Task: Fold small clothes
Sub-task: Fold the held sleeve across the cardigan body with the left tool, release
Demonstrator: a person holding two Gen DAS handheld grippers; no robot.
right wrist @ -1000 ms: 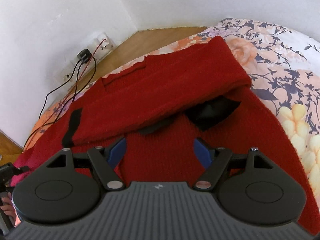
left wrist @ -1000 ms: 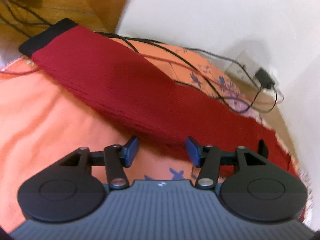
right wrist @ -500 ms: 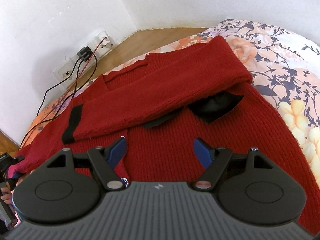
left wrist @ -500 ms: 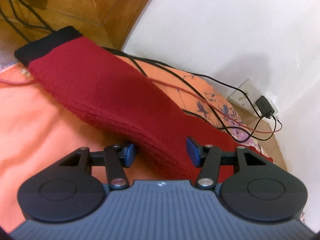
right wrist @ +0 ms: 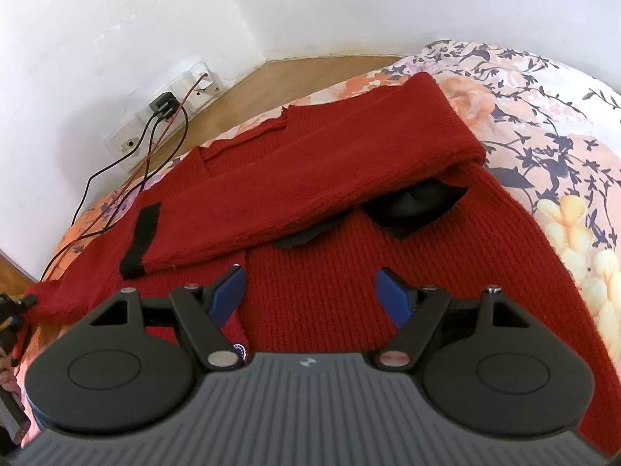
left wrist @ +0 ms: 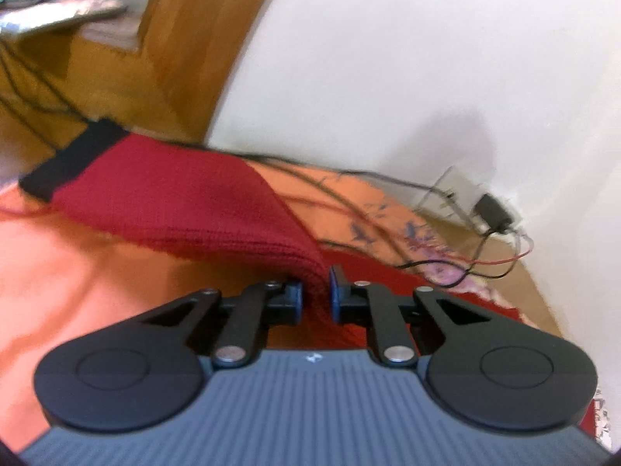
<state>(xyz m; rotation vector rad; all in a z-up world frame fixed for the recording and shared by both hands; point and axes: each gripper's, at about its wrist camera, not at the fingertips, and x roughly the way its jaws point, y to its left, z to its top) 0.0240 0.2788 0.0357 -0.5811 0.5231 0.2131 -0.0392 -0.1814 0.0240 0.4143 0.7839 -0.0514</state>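
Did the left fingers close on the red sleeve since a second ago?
Yes. The left gripper went from open to shut on the red sleeve, and it swung up: the wall socket now sits lower in the left wrist view.

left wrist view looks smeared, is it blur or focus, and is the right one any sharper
Left wrist view: motion blur smears the sleeve, cables and wall, while the left gripper shut on the sleeve stays fairly crisp. Right wrist view: sharp, knit ribs on the sweater readable, fisheye bending the edges.

white wall (right wrist: 116, 19), wooden floor (right wrist: 295, 73), floral bedsheet (right wrist: 543, 89)
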